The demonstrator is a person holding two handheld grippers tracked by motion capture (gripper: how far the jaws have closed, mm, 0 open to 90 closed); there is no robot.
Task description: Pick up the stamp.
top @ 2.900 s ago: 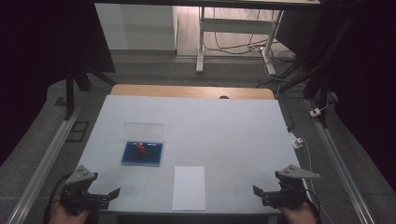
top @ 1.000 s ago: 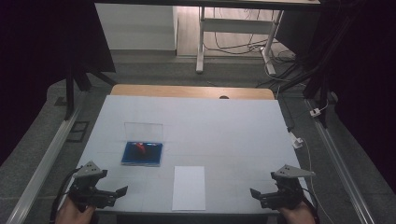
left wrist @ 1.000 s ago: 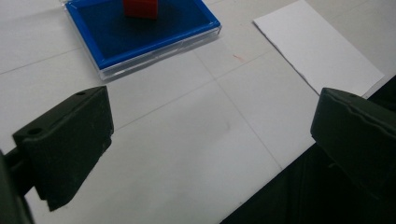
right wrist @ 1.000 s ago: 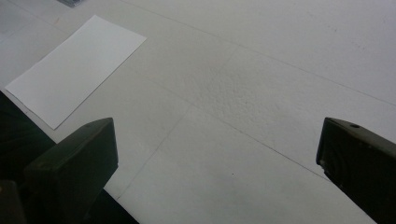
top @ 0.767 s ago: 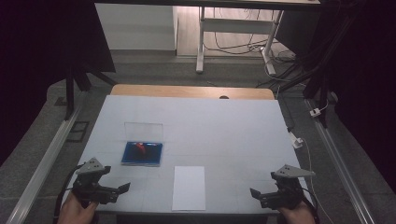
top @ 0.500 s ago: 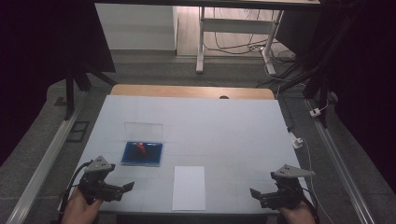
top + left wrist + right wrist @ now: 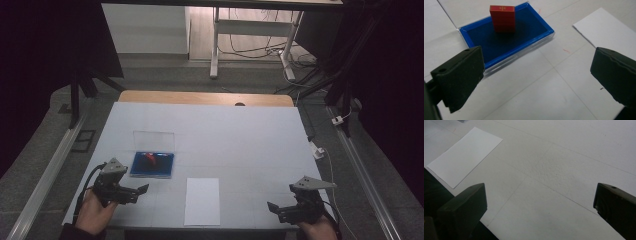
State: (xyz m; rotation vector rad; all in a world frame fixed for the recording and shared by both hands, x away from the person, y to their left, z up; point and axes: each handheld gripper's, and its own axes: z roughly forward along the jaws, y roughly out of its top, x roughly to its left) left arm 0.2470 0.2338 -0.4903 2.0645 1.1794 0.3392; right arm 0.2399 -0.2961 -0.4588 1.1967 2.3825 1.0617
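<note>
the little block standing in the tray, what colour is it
Red, with a faint gold mark on top. The block stands in the blue tray, clearest in the left gripper view.

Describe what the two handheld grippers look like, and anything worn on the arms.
Both the left gripper and the right gripper are black, each topped by a grey three-cornered plate, with a black cable trailing back. Up close the jaws are chunky matte black blocks with small screw holes. A dark sleeve covers the left wrist.

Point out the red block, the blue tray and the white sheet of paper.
red block (image 7: 502,21), left gripper view, its front face.
blue tray (image 7: 536,38), left gripper view, its near rim.
white sheet of paper (image 7: 202,201), high view, its middle.
</note>
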